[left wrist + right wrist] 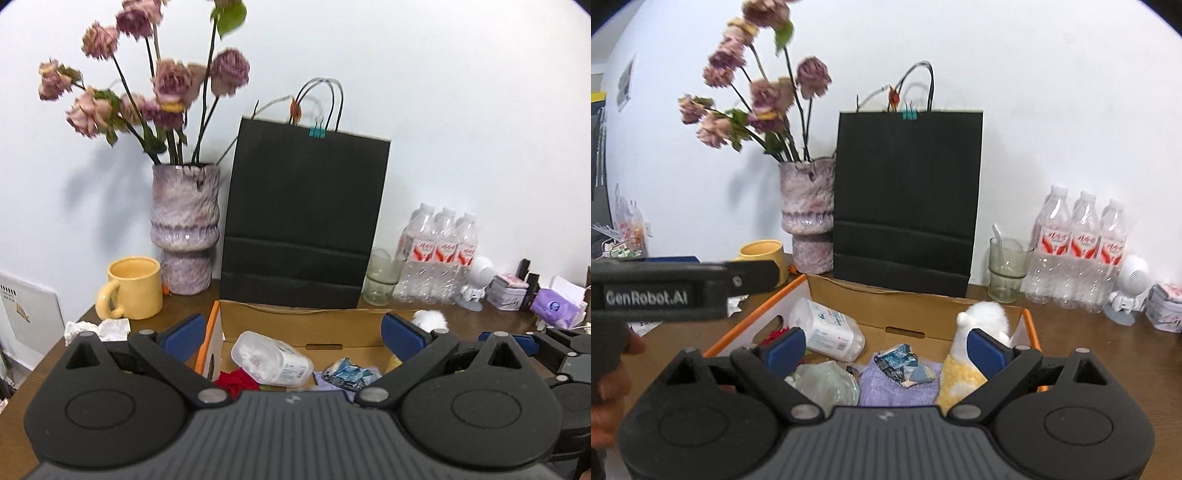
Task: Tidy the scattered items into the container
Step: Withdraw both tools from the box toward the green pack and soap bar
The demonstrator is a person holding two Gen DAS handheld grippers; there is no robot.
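- The left gripper is held with its jaws spread wide and nothing between them, poised above the near end of the cardboard box.
- The right gripper is likewise spread wide and empty, held over the box; its right pad is seen just in front of a white and yellow plush toy, contact cannot be told.
- The left gripper's body is seen from the side at the left edge of the right wrist view, above the table.
- Inside the box are seen: a clear plastic tub of cotton swabs lying on its side, a red item, a crumpled blue wrapper on a purple cloth, a crumpled clear bag, and the plush toy at the right end.
- A crumpled white tissue is left on the wooden table, outside the box, to its left.
- Behind the box a black paper bag is stood upright against the wall.
- To the bag's left, a mottled purple vase with dried roses and a yellow mug are placed.
- To the bag's right, a glass, three wrapped water bottles, a small white figurine and a purple tissue pack are lined up.
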